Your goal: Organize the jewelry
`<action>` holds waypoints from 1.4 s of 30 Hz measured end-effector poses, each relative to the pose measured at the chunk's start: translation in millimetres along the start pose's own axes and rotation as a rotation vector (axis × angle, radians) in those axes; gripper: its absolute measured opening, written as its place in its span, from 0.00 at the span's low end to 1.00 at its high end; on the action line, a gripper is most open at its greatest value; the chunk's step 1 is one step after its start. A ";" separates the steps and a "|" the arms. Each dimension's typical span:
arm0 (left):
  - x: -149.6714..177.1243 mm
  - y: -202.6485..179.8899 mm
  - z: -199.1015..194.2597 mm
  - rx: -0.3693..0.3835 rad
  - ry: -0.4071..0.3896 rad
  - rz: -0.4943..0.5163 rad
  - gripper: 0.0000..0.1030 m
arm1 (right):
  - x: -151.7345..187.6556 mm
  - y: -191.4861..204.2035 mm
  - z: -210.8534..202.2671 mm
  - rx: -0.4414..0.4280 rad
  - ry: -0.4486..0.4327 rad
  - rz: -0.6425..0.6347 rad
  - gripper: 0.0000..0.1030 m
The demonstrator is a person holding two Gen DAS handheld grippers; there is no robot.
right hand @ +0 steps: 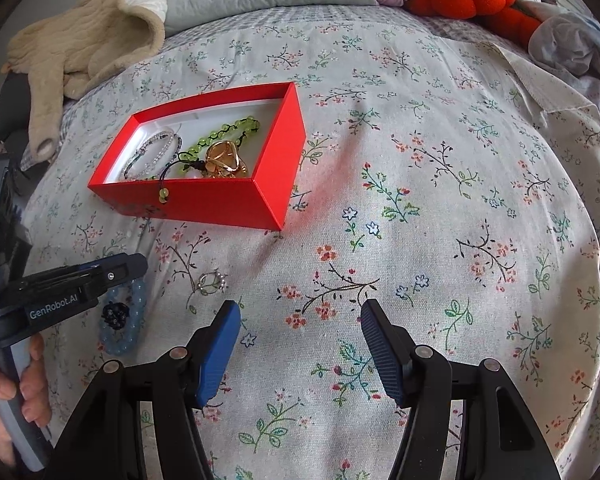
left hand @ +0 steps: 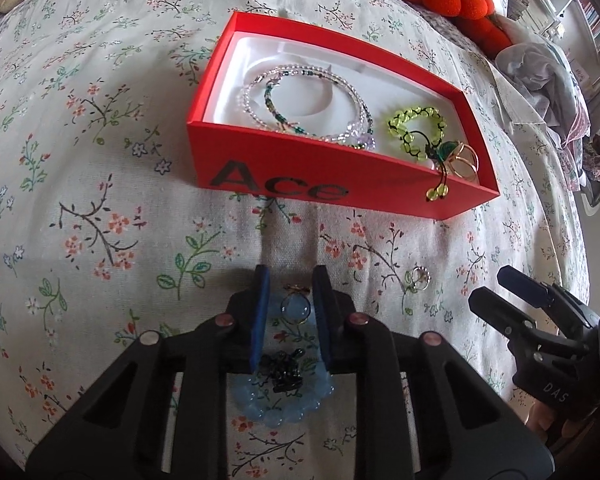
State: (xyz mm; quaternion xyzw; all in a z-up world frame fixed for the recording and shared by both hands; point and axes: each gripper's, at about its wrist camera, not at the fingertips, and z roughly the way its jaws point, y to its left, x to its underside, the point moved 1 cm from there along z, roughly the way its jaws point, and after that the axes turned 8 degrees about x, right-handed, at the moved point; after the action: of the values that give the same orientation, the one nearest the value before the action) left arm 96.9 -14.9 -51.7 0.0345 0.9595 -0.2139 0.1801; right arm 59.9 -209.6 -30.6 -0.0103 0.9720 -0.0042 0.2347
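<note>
Straddling one pale blue bead bracelet [left hand: 296,376] on the floral bedspread [left hand: 100,200], the left claw [left hand: 291,316] has a blue pad either side of it, not quite pinched. Right claw [right hand: 300,344] hangs wide open, holding nothing. One small silver ring [left hand: 419,277] lies just beyond. Farther back, one red box [left hand: 320,184] holds two clear bead strands, one green bracelet [left hand: 418,128] and some gold rings [right hand: 224,160].
</note>
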 end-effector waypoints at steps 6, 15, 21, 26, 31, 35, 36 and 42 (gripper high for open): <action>-0.6 -3.4 -1.6 0.011 -0.008 0.003 0.14 | -0.9 2.5 1.3 -0.005 0.005 0.001 0.62; 0.6 4.4 -20.7 0.016 -0.037 -0.008 0.14 | -7.9 16.3 9.0 -0.039 0.030 0.028 0.62; 3.7 15.9 -29.5 -0.001 -0.043 -0.021 0.14 | -14.5 30.7 23.2 -0.082 0.081 0.055 0.53; 5.8 23.9 -33.9 -0.010 -0.043 -0.025 0.14 | -20.1 46.4 30.7 -0.103 0.099 0.037 0.38; 7.4 28.1 -35.0 -0.017 -0.034 -0.025 0.14 | -22.4 60.2 34.6 -0.056 0.097 0.000 0.30; 8.0 28.9 -34.9 -0.024 -0.031 -0.024 0.14 | -25.2 65.2 37.4 -0.037 0.097 -0.009 0.19; 8.7 29.2 -35.9 -0.023 -0.032 -0.027 0.14 | -25.7 65.7 37.8 -0.037 0.098 -0.012 0.19; 8.5 25.4 -40.7 -0.021 -0.045 -0.030 0.14 | -24.0 62.8 34.2 -0.039 0.105 -0.001 0.19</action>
State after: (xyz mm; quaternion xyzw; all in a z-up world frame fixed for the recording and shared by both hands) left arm 79.2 25.2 -30.5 0.0132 0.9578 -0.2072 0.1989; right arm 95.7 -146.3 -50.9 -0.0149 0.9829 0.0140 0.1829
